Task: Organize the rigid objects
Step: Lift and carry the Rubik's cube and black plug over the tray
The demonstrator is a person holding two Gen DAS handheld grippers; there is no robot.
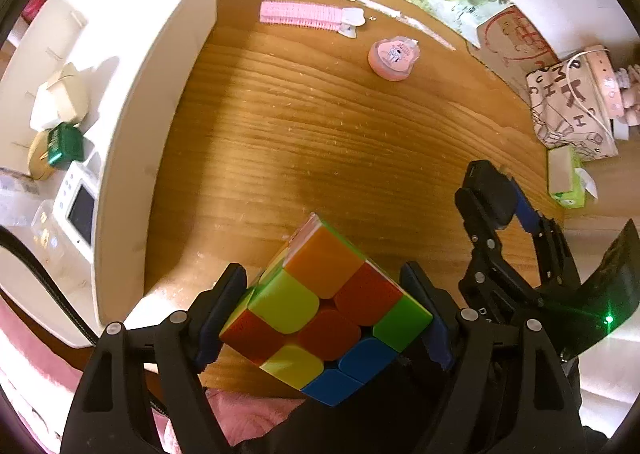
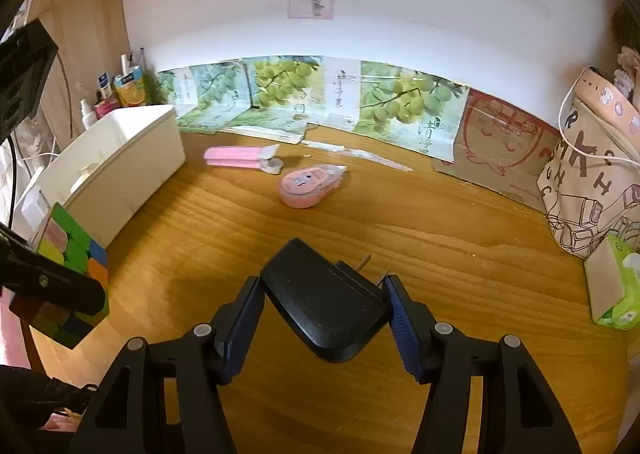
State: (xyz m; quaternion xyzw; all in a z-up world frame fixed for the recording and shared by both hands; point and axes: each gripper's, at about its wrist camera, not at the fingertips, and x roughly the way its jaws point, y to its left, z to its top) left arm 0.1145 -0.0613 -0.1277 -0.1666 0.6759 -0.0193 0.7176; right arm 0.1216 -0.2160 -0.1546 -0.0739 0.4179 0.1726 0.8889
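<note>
We've got the left tongs clamped on the multicoloured plastic puzzle cube at bottom centre, and the right tongs pinching the black plastic plug adapter above the wooden tabletop. The adapter's held skewed, so it could twist loose before reaching the white plastic bin at left.

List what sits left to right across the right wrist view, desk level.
puzzle cube → white bin → pink comb → pink heart case → black charger → printed tote bag → green tissue pack
</note>
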